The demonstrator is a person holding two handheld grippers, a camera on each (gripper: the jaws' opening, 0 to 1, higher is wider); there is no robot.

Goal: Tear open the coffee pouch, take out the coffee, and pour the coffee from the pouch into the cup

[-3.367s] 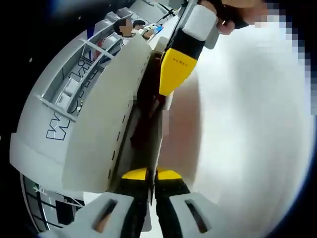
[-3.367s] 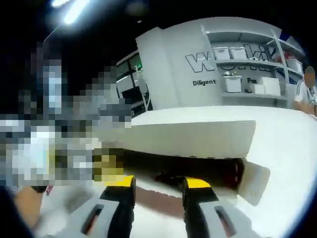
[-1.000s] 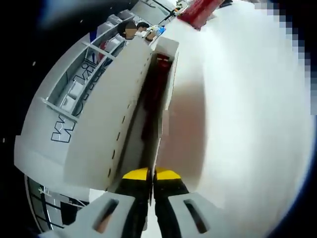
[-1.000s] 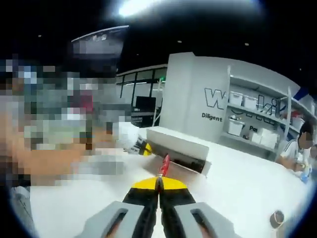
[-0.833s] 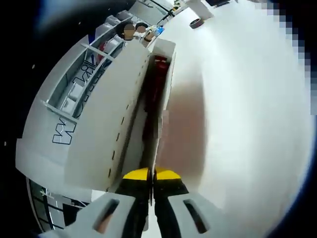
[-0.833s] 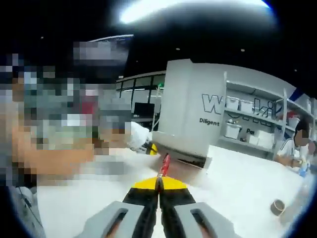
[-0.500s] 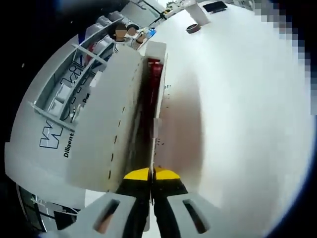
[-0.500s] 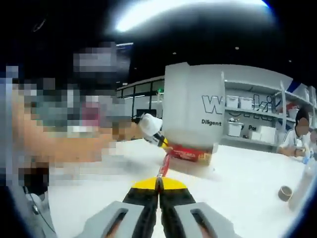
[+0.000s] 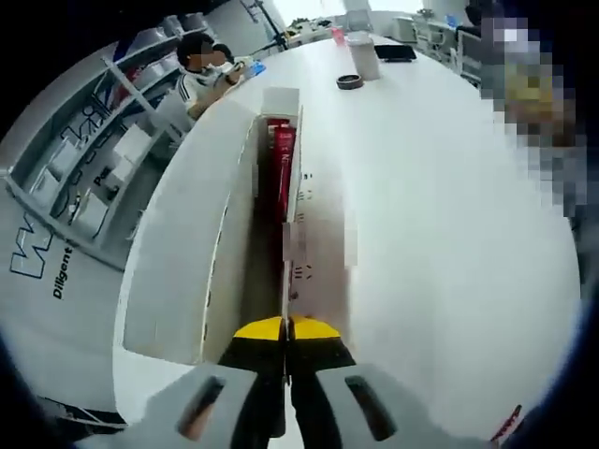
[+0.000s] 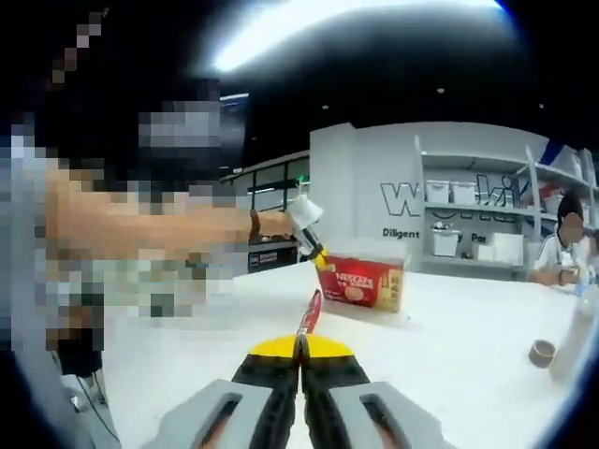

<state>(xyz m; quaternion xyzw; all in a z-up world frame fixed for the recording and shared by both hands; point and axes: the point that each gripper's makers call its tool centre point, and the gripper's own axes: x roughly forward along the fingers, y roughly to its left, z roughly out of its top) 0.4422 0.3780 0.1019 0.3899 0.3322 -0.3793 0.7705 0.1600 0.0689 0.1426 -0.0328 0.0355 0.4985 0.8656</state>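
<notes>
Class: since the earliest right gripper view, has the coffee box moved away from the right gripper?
Yes. The coffee box, once close before the right gripper, now stands small and far across the table, held by the left gripper.

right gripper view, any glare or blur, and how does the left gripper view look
Right gripper view: a ceiling light glares overhead, while the red pouch is fairly sharp. Left gripper view: fisheye bends the white table, and the box flap near the lens is soft.

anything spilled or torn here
Yes. The red coffee pouch, pinched by the left hand-held gripper, has a torn-off red strip clamped in the right hand-held gripper. In the left gripper view, dark specks, possibly coffee grains, dot the white table beside the pouch.
</notes>
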